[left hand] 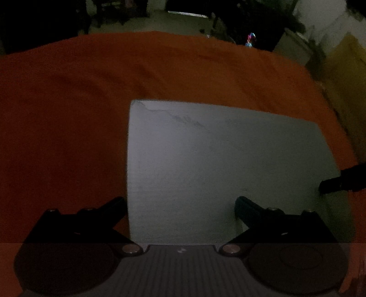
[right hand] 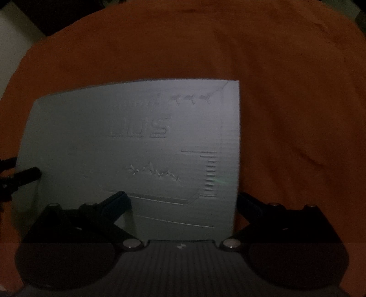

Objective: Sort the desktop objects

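A flat pale grey-white board (left hand: 219,164) lies on the orange cloth (left hand: 68,114). In the right wrist view the board (right hand: 137,141) shows raised line patterns and characters. My left gripper (left hand: 180,205) is open, its left finger over the cloth and its right finger over the board, straddling the board's left edge. My right gripper (right hand: 183,203) is open, straddling the board's right edge. Each gripper's finger tip shows at the other view's side: the right one (left hand: 331,182) and the left one (right hand: 25,176), both at the board's edges.
The orange cloth (right hand: 297,91) covers the whole table. Beyond its far edge are dark furniture (left hand: 114,13) and a pale floor. A yellowish object (left hand: 345,75) stands off the table at the right. The scene is dim.
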Demonstrator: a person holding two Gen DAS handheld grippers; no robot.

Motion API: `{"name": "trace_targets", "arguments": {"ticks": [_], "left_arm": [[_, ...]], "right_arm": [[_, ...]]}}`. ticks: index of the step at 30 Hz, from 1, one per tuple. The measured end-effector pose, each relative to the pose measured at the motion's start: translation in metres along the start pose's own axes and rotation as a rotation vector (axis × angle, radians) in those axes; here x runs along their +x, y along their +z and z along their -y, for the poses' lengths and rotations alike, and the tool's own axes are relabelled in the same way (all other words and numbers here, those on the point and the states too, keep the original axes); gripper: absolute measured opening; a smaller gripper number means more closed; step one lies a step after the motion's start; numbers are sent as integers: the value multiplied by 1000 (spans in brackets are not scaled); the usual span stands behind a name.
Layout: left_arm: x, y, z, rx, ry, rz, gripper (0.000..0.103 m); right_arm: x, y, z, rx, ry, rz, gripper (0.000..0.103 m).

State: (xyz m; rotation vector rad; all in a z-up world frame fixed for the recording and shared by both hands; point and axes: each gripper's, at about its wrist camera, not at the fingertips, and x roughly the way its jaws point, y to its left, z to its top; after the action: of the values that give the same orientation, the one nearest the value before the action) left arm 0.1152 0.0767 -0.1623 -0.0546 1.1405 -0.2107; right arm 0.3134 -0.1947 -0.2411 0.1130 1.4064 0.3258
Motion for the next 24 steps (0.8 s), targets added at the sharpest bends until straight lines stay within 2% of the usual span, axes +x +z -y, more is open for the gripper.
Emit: {"name": "trace_targets", "arguments": {"ticks": [5,9,13,18,24], "left_arm": [[-20,-21,9,80,9,-48,102],[-17,-42,12,106,14,-116,102],[-10,-53,11,79,31,-70,103],[-11,-51,12,61,41,-81,103],[-8,-53,11,61,42,-69,103]], "right_arm": [[-9,-3,-17,-57,-3,-28,103],[6,-9,-17,-65,-2,-83,103],[26,-5,-18,-55,8,-70,103],[31,5,-22,-33,9,-73,103],[28,-8,-19,-41,10,-57,103]]}}
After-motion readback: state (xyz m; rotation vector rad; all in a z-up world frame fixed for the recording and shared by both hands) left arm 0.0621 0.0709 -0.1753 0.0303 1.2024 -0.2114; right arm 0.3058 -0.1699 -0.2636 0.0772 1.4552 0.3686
